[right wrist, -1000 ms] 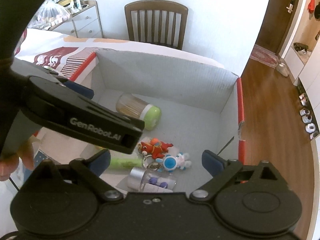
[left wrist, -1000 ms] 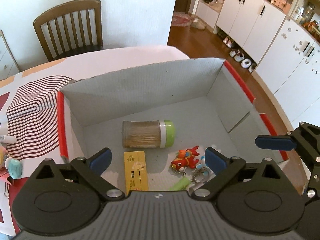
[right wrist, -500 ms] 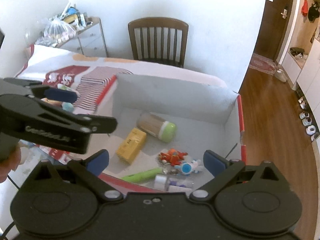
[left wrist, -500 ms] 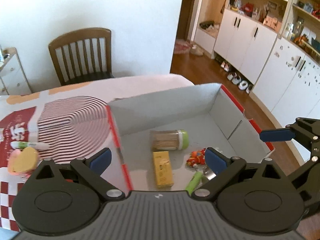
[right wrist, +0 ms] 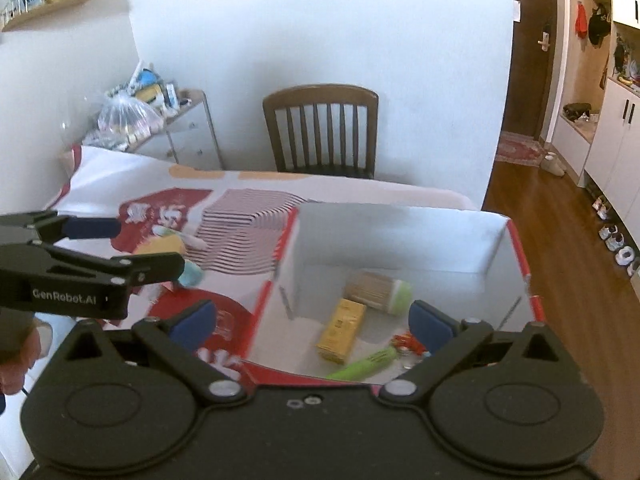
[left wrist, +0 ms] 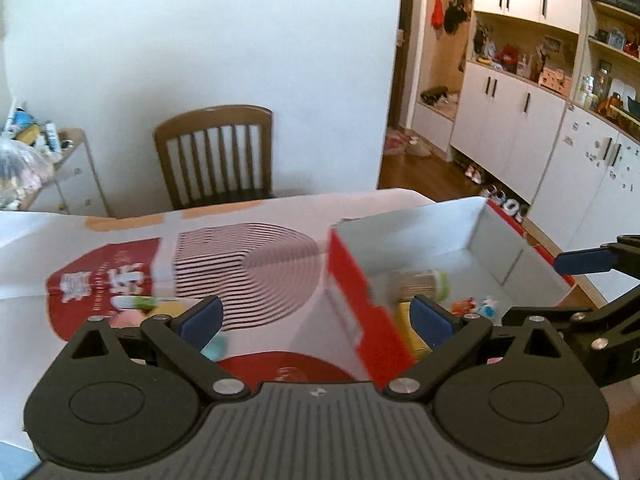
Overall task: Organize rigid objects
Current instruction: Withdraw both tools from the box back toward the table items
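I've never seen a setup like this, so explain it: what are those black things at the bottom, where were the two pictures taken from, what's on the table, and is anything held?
They are handheld grippers, one in each of a person's hands, each with a camera looking along its jaws. One picture looks from the left gripper, the other from the right gripper. On the table stands a cardboard box holding a toothpick jar, a yellow box and a green tube. More small items lie beside the box. Both jaws stand open and empty; the right gripper's have just been opening.

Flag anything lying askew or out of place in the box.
The toothpick jar lies on its side in the box, with the yellow carton and green tube angled loosely beside it. Nothing looks spilled or damaged.
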{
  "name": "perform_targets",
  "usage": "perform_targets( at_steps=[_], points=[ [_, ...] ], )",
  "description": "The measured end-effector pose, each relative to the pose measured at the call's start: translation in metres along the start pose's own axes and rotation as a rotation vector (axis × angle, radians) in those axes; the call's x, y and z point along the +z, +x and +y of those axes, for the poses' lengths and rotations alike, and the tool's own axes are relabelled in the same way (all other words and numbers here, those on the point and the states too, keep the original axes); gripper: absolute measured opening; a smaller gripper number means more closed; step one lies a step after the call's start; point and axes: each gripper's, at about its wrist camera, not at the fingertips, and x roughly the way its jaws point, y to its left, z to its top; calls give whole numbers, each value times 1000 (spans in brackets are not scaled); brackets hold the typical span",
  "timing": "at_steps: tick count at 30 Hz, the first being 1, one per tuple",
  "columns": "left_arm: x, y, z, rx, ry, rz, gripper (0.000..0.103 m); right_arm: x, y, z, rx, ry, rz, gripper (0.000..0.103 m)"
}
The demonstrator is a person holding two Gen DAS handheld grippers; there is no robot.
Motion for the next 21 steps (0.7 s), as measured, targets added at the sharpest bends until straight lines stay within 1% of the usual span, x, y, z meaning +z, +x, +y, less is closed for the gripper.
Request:
perform_targets(
  at_steps=[7,11,15,17,21],
  points=[
    [-18,-20,55,37,-27,-45,100,-3,11,50,19,-12,-34,103],
    [-26,-25,85,60,-40,-63,100,-4,22,76,38,-27,-30,103],
    [-33,-21,114,54,-72,-48,100,-5,36,100,49,-43,-18,103],
    [-36,-18,124,59,-78,-37,100,-6,43,110,46,-54,-10,103],
    [-41,-5,143,44,-79,-20,100,-8,58,127,44,-77,-2,103]
  ],
)
